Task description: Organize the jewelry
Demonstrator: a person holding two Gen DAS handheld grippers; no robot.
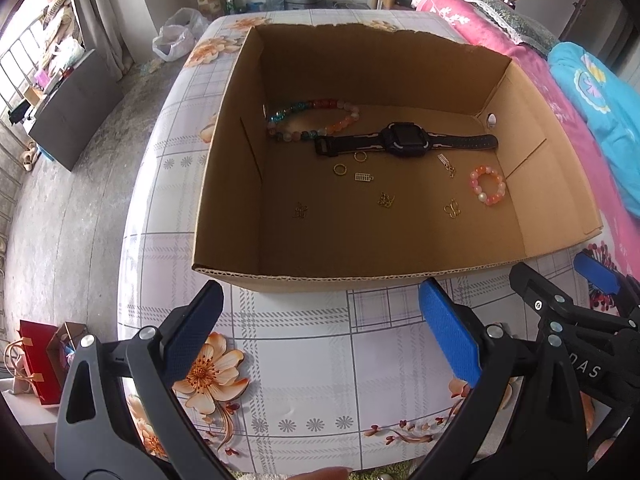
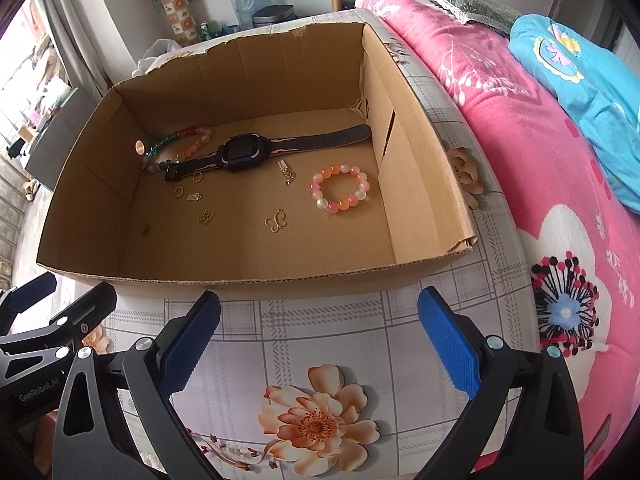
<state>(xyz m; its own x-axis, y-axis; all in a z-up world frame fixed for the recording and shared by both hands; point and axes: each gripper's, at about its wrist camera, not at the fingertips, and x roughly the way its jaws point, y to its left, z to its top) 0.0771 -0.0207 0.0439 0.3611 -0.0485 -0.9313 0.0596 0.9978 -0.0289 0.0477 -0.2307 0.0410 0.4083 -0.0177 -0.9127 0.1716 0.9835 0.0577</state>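
An open cardboard box (image 1: pixel 224 248) (image 2: pixel 248 284) stands on the flowered tablecloth. Inside lie a black watch (image 1: pixel 404 140) (image 2: pixel 244 152), a long multicoloured bead strand (image 1: pixel 312 118) (image 2: pixel 180 146), a small pink and orange bead bracelet (image 1: pixel 487 185) (image 2: pixel 339 193), gold rings (image 1: pixel 340 169) (image 2: pixel 178 191) and several small gold charms, among them a butterfly charm (image 2: pixel 276 221). My left gripper (image 1: pixel 320 328) hangs open over the cloth in front of the box, holding nothing. My right gripper (image 2: pixel 318 332) is open beside it, also in front of the box. The right gripper (image 1: pixel 592 280) shows at the left wrist view's right edge.
A pink flowered blanket (image 2: pixel 540 160) and a blue blanket (image 2: pixel 592 80) lie on the bed to the right of the table. Bare concrete floor (image 1: pixel 80 220) is on the left, with a red gift bag (image 1: pixel 36 356) and a white plastic bag (image 1: pixel 176 36).
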